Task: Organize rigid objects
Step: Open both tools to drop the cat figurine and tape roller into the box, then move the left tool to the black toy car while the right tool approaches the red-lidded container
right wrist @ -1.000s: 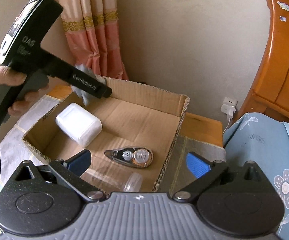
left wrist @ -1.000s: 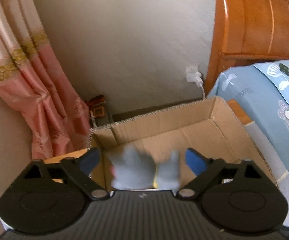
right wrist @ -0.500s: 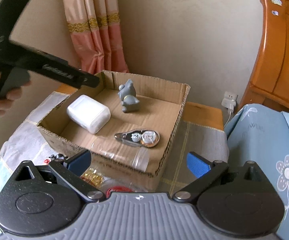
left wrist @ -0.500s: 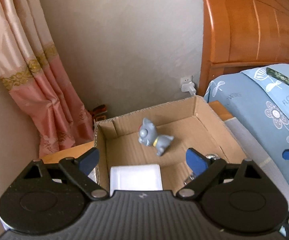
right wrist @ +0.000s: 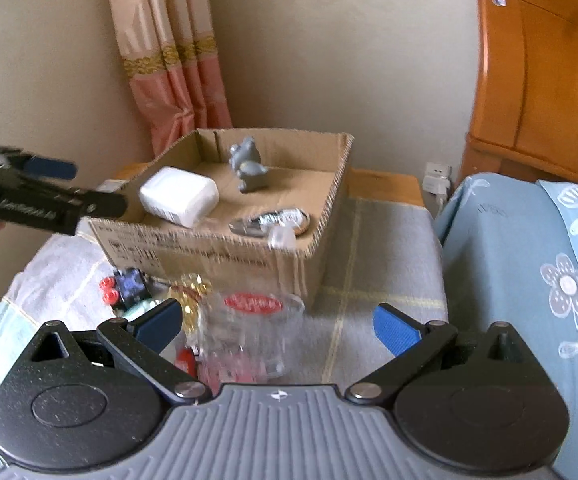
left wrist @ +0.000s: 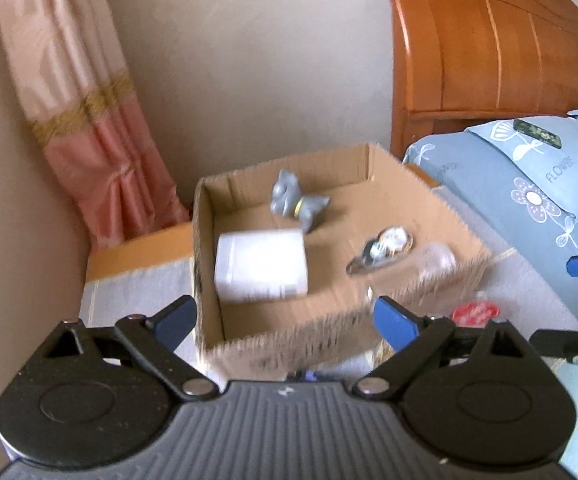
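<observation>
While jaws open, left hand-held gripper [left wrist: 281, 322] empty | cardboard box [left wrist: 329, 332] below

Beige plaster wall [right wrist: 329, 60] fills the background, evenly lit by soft daylight. Pink curtain [right wrist: 169, 60] with a gold embroidered band hangs at 11 o'clock. Orange wooden headboard [right wrist: 549, 80] stands at 2 o'clock; below it, at 3 o'clock, a bed under light-blue flower-print bedding [right wrist: 529, 260]. White wall socket with plug [right wrist: 437, 178] sits low on the wall, just beside the headboard. Surface [right wrist: 389, 260] covered in pale checked cloth
</observation>
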The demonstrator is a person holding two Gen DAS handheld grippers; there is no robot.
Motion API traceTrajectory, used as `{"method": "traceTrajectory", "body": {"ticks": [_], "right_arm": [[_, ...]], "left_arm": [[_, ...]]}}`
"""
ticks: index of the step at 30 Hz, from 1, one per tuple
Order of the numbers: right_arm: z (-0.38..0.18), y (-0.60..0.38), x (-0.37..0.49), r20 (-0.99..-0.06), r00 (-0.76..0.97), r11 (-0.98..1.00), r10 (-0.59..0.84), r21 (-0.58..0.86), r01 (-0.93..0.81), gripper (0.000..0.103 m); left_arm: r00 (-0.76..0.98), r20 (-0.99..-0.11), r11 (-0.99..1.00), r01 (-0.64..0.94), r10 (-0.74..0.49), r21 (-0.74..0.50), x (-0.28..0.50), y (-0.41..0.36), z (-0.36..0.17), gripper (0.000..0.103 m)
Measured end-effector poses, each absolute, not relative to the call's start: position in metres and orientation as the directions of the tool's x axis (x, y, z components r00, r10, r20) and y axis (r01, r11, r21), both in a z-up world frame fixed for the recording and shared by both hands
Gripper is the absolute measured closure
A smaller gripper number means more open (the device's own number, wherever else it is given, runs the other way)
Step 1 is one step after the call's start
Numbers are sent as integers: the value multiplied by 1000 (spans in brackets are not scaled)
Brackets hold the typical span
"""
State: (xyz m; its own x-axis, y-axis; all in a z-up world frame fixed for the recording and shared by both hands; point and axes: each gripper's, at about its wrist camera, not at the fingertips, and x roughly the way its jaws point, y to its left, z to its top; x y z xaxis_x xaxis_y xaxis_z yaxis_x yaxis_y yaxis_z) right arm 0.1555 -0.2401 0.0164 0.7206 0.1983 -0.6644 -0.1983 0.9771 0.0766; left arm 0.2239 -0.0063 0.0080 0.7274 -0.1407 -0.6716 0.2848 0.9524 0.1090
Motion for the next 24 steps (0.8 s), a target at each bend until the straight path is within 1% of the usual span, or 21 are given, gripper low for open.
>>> {"method": "traceTrajectory", "body": {"ticks": [3,8,11,16,20,24], "right_arm": [[0,-237,145,-656,734,981,177,63,-181,0],[-19,-233,145,-657,728,981,193,108,-163,0],[-18,-232,150,-656,724,977,213,140,-160,0],[-11,-226,166,-646,729,974,227,152,-168,0],[-11,-220,186,-666,709,973,232,164,-164,0],[-17,-215,200,-694,691,979,204,157,-132,0]], "left_arm": [[736,-666,963,250,-122,100,209,3,-7,8],[688,-715,970,234,-120,62,200,14,-36,8],[675,-731,973,222,-101,70,201,16,-47,8],[664,-738,976,215,-118,37,210,17,-55,8],[654,-743,974,225,-140,14,219,12,-60,8],[635,-758,974,226,-148,-1,229,9,-69,8]]}}
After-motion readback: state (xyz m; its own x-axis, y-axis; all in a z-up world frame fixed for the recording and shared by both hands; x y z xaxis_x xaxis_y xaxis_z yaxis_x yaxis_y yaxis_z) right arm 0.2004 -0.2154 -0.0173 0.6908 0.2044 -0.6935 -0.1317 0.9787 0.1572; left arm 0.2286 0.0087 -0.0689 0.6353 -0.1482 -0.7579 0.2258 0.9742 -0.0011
